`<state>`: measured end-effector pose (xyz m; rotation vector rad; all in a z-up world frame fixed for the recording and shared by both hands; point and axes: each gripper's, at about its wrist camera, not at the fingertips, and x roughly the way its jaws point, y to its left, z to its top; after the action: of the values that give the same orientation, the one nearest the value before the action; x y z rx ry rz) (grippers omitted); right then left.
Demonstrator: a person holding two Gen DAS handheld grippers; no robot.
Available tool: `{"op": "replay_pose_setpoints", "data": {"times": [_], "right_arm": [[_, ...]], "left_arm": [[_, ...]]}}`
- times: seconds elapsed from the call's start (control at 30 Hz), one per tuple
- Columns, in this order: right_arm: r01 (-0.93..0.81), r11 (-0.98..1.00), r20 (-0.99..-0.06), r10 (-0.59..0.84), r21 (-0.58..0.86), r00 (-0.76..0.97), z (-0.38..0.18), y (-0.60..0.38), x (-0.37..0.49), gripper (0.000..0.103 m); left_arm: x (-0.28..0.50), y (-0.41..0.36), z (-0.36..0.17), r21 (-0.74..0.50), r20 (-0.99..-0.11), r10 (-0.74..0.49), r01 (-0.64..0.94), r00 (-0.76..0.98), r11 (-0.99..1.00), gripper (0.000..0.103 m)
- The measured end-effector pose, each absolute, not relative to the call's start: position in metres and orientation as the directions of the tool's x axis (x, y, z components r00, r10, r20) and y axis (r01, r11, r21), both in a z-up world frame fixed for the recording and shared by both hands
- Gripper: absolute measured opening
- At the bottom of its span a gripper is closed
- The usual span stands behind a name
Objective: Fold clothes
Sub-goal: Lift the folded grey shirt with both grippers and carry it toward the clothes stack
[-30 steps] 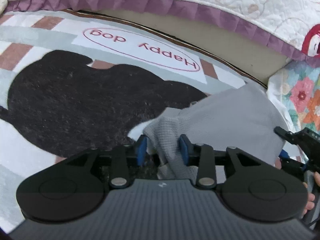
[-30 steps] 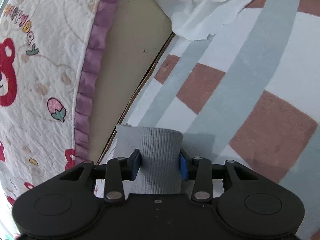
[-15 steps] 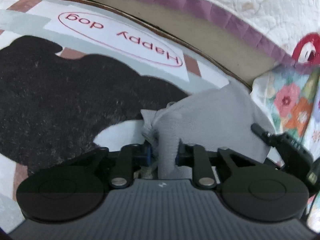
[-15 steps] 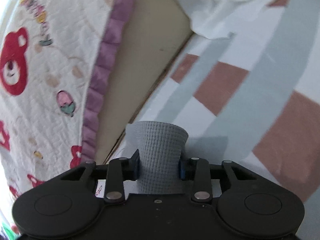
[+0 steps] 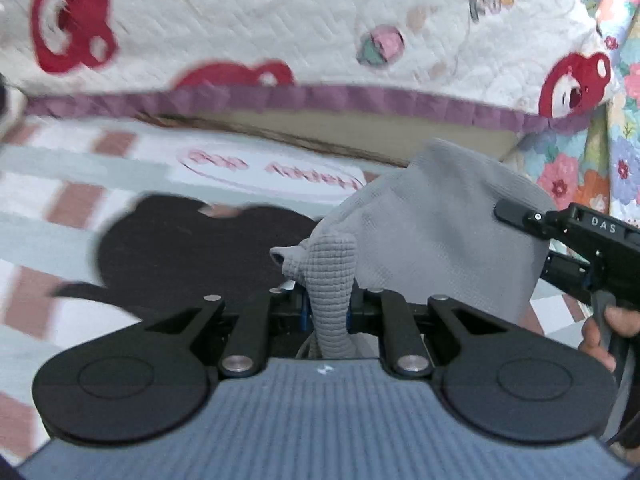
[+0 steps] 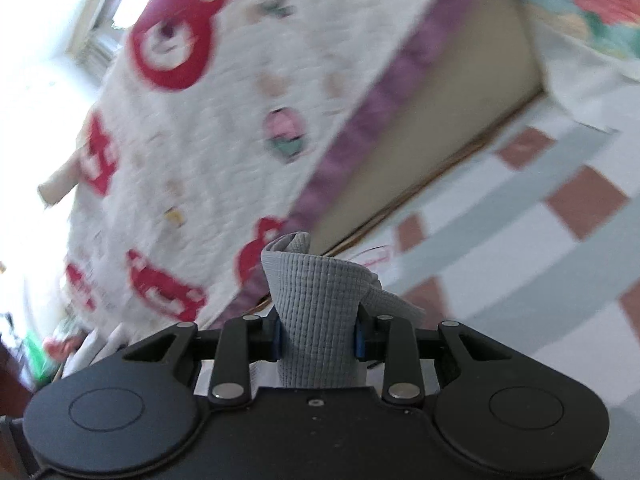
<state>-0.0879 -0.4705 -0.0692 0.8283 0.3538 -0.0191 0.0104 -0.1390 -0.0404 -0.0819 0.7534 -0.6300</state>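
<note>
Left wrist view, L to R: rug point(image 5: 132, 208) w/ pink-brown checks, a black dog shape and blurred pink lettering; left gripper point(image 5: 326, 312) clamped on a bunched corner of the grey waffle-knit garment point(image 5: 440, 224), its jaws having just been closing on that cloth. The garment hangs spread between the two tools, off the rug, in front of the bear-print quilt point(image 5: 280, 28). Far R: right gripper point(image 6: 318, 338) pinching a rolled fold of the same cloth, jaws also just closing in, a hand point(image 5: 600, 340) on its handle. Progress, as I judge it: early. Item picked up by two corners, no fold visible yet; laying flat and folding all remain. Hard to tell: garment type (shirt? towel?), lower edge hidden behind the gripper bodies, backgrd smeared by motion blur.
</note>
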Motion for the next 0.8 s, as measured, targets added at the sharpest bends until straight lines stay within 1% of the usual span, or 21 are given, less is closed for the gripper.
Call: {"op": "replay_pose_setpoints", "data": {"times": [0.13, 0.17, 0.27, 0.43, 0.5, 0.6, 0.7, 0.8], "right_arm": [[0.04, 0.717, -0.275, 0.215, 0.696, 0.937, -0.042, -0.424, -0.072, 0.035], [0.011, 0.719, -0.264, 0.242, 0.695, 0.934, -0.035, -0.413, -0.066, 0.035], [-0.088, 0.726, -0.229, 0.326, 0.682, 0.917, -0.013, -0.379, -0.047, 0.035], [-0.291, 0.748, -0.168, 0.471, 0.596, 0.866, 0.05, -0.32, -0.008, 0.035], [-0.343, 0.76, -0.18, 0.51, 0.552, 0.841, 0.07, -0.289, 0.002, 0.035], [-0.411, 0.745, -0.174, 0.567, 0.525, 0.805, 0.094, -0.247, 0.017, 0.035], [-0.469, 0.723, -0.163, 0.615, 0.506, 0.772, 0.117, -0.208, 0.04, 0.035], [-0.525, 0.714, -0.151, 0.647, 0.464, 0.747, 0.147, -0.167, 0.072, 0.035]], "left_arm": [[0.005, -0.079, -0.004, -0.313, -0.574, -0.534, 0.436, 0.621, 0.844, 0.014], [0.004, -0.066, 0.006, -0.302, -0.564, -0.519, 0.425, 0.642, 0.853, 0.014], [-0.002, -0.026, 0.04, -0.242, -0.532, -0.469, 0.405, 0.705, 0.882, 0.014], [-0.013, 0.028, 0.09, -0.119, -0.495, -0.415, 0.413, 0.763, 0.903, 0.014], [-0.015, 0.051, 0.109, -0.114, -0.486, -0.395, 0.392, 0.779, 0.913, 0.014], [-0.008, 0.092, 0.13, -0.126, -0.481, -0.362, 0.345, 0.799, 0.93, 0.014], [-0.002, 0.125, 0.152, -0.056, -0.458, -0.301, 0.311, 0.836, 0.949, 0.014], [0.006, 0.16, 0.171, -0.031, -0.453, -0.259, 0.275, 0.853, 0.961, 0.014]]}}
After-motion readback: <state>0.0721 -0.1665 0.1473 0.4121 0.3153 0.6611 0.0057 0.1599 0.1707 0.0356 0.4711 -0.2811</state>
